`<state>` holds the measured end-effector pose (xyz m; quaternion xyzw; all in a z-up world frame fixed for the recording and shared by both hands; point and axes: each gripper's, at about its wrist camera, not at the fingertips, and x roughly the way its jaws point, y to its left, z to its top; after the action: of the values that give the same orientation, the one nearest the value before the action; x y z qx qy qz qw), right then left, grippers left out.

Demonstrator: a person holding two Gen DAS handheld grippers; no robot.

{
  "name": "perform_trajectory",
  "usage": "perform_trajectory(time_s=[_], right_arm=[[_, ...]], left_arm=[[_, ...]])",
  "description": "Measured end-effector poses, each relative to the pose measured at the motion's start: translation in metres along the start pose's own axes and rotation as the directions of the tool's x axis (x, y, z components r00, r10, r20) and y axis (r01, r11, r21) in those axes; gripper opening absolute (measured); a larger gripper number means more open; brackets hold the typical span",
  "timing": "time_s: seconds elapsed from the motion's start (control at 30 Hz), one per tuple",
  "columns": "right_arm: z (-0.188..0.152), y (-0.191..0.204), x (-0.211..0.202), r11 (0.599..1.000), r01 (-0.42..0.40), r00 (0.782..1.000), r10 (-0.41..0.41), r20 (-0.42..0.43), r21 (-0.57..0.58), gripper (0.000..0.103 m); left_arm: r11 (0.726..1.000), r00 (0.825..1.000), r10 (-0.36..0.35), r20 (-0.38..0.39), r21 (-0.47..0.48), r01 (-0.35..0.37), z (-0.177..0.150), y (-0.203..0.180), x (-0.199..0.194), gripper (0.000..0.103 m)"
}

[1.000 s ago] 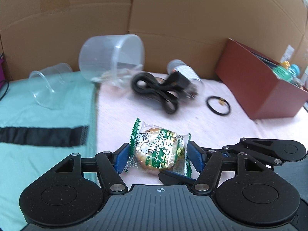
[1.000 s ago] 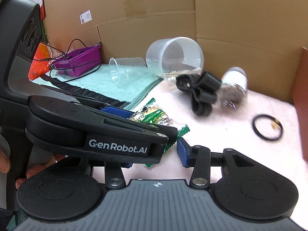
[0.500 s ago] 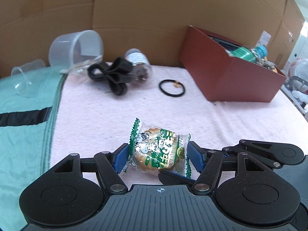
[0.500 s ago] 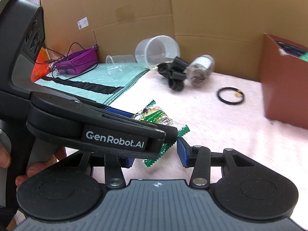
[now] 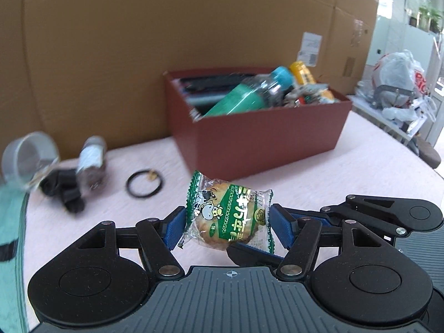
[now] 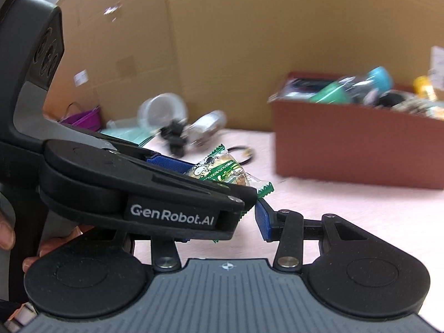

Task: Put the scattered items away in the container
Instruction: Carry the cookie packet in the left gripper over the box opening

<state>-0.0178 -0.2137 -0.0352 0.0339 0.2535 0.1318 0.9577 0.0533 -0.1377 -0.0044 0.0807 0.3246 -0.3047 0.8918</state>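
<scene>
A wrapped biscuit in a green and clear packet (image 5: 227, 216) is clamped between the blue pads (image 5: 173, 227) of the left gripper (image 5: 226, 226), held up clear of the pink cloth that covers the desk (image 5: 347, 172). The pads press on the two ends of the wrapper, so the jaws stand fairly wide around the packet.

The right gripper (image 6: 222, 222) sits close beside the left one, just under and to the right of the packet. Its jaws stand partly apart; one blue pad (image 6: 262, 220) is in view while the other is hidden behind the left gripper's body, so I cannot tell whether it grips the lower edge of the wrapper or merely lies against it. Fingers of a hand (image 6: 5, 233) show at the far left edge of the right wrist view, on the left gripper's handle.

Beyond the packet, toward the back right of the desk, stands the container, a dark red box (image 5: 263, 136), open at the top and already holding a teal bottle (image 5: 244, 97) with a blue cap, a yellow-capped bottle and other blurred items.

Toward the back left of the desk lie a black hair tie (image 5: 144, 184), a small clear jar (image 5: 91, 161) on its side, a bundled black cable (image 5: 63, 191) and a tipped clear plastic cup (image 5: 27, 158). A mint green cloth (image 5: 11, 222) covers the desk's left edge. Cardboard sheets (image 5: 138, 41) form a wall along the back.
</scene>
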Motion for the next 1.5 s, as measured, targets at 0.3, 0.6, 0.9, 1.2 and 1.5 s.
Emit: perform_trajectory(time_s=[0.3,0.6,0.9,1.2,1.5], right_arm=[[0.035,-0.053,-0.037,0.994,0.107,0.983,-0.102,0.151,-0.024,0.049],[0.045,-0.089,-0.046,0.984,0.173,0.968,-0.163,0.192,-0.037,0.056],[-0.012,-0.093,-0.011,0.985,0.173,0.985,-0.173,0.008,0.012,0.071],[-0.034,-0.097,0.010,0.985,0.171,0.983,-0.169,-0.065,0.025,0.071],[-0.040,-0.093,0.014,0.991,0.133,0.988,-0.129,-0.088,0.035,0.070]], left_arm=[[0.992,0.991,-0.105,0.083,0.075,0.099,0.068,-0.051,0.006,0.070],[0.985,0.987,-0.155,0.041,0.081,0.152,0.072,-0.061,0.036,0.084],[0.989,0.982,-0.147,-0.122,-0.012,0.146,0.026,-0.045,0.089,0.086],[0.980,0.968,-0.183,-0.172,-0.114,0.165,0.014,-0.036,0.118,0.090],[0.989,0.975,-0.147,-0.164,-0.035,0.144,0.012,-0.050,0.119,0.089]])
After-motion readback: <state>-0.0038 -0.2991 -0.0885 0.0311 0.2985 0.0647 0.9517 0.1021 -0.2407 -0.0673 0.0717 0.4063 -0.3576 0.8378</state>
